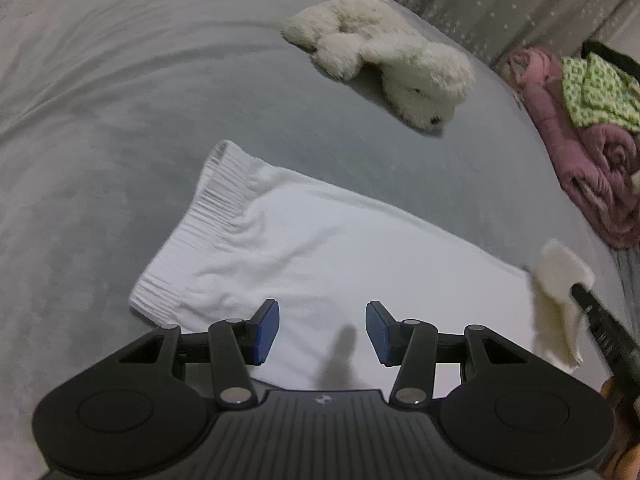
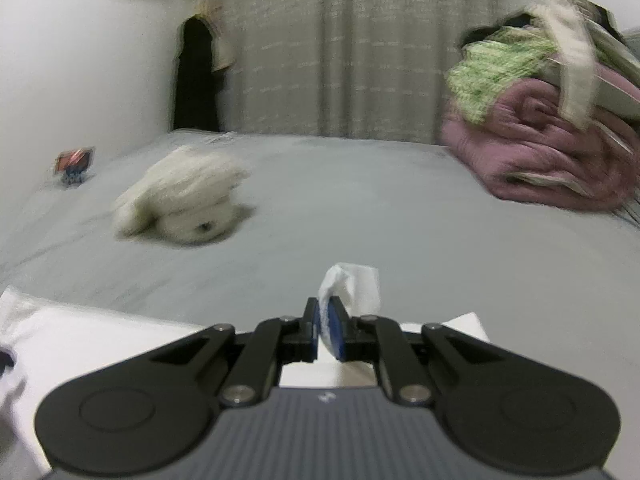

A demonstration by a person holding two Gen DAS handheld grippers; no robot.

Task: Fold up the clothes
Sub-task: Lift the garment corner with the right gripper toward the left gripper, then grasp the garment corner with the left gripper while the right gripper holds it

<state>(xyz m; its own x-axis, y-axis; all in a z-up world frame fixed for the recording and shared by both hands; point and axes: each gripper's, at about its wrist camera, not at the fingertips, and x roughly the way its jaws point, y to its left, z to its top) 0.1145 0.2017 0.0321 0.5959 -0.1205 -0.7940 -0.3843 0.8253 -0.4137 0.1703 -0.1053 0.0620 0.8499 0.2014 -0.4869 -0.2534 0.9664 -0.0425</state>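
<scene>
Grey bed (image 1: 120,120): white garment (image 1: 320,248) flat; left gripper (image 1: 322,332) jaws released; right gripper (image 2: 326,328) clenched on garment corner.

A grey bed (image 1: 140,128) carries a fluffy white toy dog (image 1: 384,56) lying on its side. At the bed's right edge a rolled pink blanket (image 1: 592,168) bears a green patterned cloth (image 1: 596,92). Grey curtains (image 2: 360,48) hang behind the bed.

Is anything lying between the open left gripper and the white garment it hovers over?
Nothing visible. The left gripper hangs open directly above the white garment, with bare cloth between its fingers. The stuffed toy and the blanket pile sit farther off on the bed. The right gripper already pinches a corner.
</scene>
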